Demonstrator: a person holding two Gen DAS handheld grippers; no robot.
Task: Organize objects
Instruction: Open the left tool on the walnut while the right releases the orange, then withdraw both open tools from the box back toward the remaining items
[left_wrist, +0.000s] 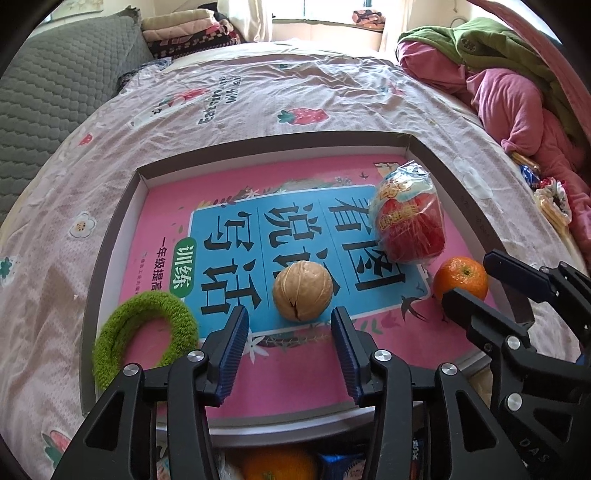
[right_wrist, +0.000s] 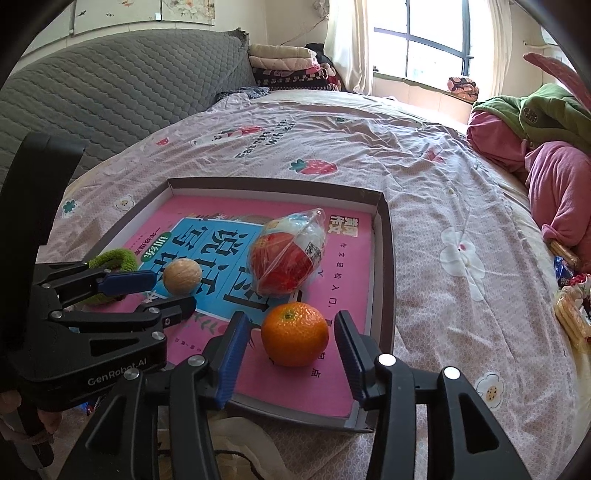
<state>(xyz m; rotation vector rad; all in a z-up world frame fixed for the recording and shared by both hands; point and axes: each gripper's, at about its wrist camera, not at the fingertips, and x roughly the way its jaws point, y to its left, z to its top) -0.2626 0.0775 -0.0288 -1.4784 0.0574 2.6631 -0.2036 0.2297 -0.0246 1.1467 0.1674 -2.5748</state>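
Left claw (left_wrist: 290, 347) open, blue pads (left_wrist: 236, 350) apart, walnut (left_wrist: 303, 290) just ahead between them, not touched. Right claw (right_wrist: 291, 349) open too, one mandarin (right_wrist: 294, 334) between its pads (right_wrist: 231, 356), a gap on each side. Both fruits resting on a pink book (left_wrist: 177, 206) lying inside one shallow cardboard tray (left_wrist: 110, 229) on the bed (left_wrist: 258, 96).

In the tray, counted: one walnut, one mandarin, one snack packet (left_wrist: 410, 218) in clear wrap with red and yellow print, one green knitted ring (left_wrist: 144, 332) at the near left corner. Packet just beyond the mandarin, walnut between ring and packet.

On the book, large Chinese title on a blue panel, "训练" in a green oval, "一年级" below. On the left claw body, "GenRobot.AI" readable from the right wrist view. On the bedsheet, strawberry prints and partly readable English letters.

Around: grey quilted headboard (right_wrist: 110, 96), folded blankets (right_wrist: 288, 66), window (right_wrist: 424, 40), pink and green clothes (right_wrist: 546, 147), some wrapped snacks (right_wrist: 570, 310) at the bed edge. A second orange fruit (left_wrist: 279, 465) visible below the tray, near edge.
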